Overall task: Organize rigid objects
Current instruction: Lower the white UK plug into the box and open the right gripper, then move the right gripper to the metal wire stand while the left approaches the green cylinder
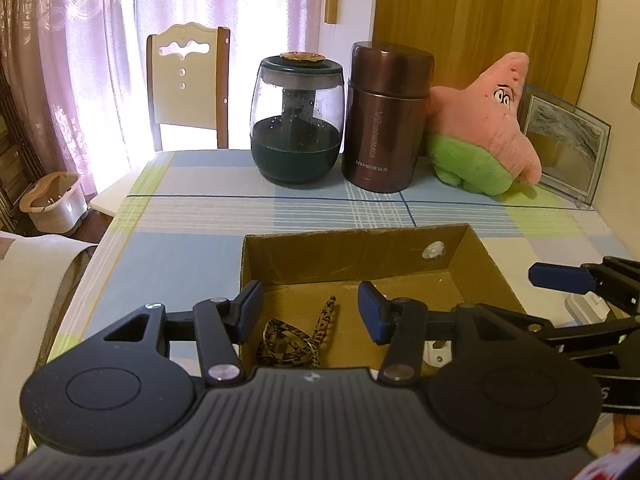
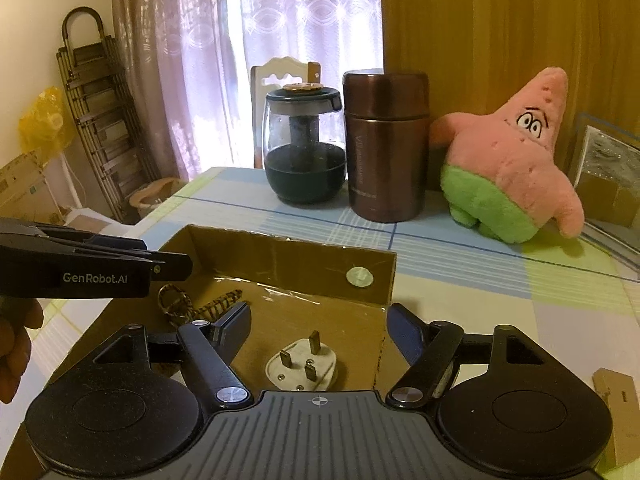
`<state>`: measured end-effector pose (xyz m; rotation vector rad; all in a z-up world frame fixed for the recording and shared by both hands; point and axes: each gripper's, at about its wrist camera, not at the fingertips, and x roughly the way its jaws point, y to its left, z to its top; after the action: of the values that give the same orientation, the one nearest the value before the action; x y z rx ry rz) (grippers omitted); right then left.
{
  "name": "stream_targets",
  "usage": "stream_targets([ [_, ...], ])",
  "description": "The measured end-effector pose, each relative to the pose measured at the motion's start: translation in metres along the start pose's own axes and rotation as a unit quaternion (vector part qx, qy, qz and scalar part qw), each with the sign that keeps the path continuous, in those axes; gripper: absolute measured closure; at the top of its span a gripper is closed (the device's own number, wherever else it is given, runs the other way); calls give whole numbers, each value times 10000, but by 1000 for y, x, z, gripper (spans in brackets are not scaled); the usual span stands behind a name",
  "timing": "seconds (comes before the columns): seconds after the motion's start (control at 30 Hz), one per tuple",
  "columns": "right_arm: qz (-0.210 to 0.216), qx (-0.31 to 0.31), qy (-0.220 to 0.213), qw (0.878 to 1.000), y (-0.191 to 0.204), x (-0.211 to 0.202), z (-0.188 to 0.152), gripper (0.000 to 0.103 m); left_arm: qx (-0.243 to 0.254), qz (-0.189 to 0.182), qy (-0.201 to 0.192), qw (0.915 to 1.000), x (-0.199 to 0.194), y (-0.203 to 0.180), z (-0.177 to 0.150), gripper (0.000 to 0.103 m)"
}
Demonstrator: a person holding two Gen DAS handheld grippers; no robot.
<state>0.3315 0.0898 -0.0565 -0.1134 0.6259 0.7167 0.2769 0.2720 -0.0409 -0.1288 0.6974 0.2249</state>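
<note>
Right wrist view: my right gripper (image 2: 318,330) hovers with fingers wide and empty over the white three-pin plug (image 2: 302,370) lying inside the open brown cardboard box (image 2: 280,256), placed for sorting.

The left gripper (image 1: 310,310) has its jaws spread wide with nothing between them, fingers level and pointing forward. The right gripper (image 2: 318,328) sits just beside it, jaws likewise parted and empty. A bare hand (image 2: 14,344) grips the left gripper's handle from below.
</note>
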Motion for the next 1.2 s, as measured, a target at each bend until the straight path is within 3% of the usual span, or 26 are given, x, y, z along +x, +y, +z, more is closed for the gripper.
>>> stream_targets([
  [0.23, -79, -57, -21, 9999, 0, -18, 0, 31, -23, 77, -53, 10000, -13, -3, 0, 50],
  [0.37, -131, -11, -35, 9999, -1, -36, -2, 31, 12, 143, -133, 9998, -27, -8, -1, 27],
  [0.53, -161, 45, -61, 9998, -1, -59, -6, 28, -85, 108, -286, 9995, -52, -9, -11, 15],
  [0.7, -194, 96, -85, 9997, 1, -86, -12, 18, -109, 137, -348, 9992, -79, -12, -26, 3],
  [0.9, -293, 104, -199, 9993, 3, -127, -26, 11, -139, 102, -302, 9994, -111, -15, -43, 2],
  [1.2, -582, 494, -288, 9967, 4, -198, -67, 9, -184, -204, -288, 9992, -166, -38, -68, 2],
])
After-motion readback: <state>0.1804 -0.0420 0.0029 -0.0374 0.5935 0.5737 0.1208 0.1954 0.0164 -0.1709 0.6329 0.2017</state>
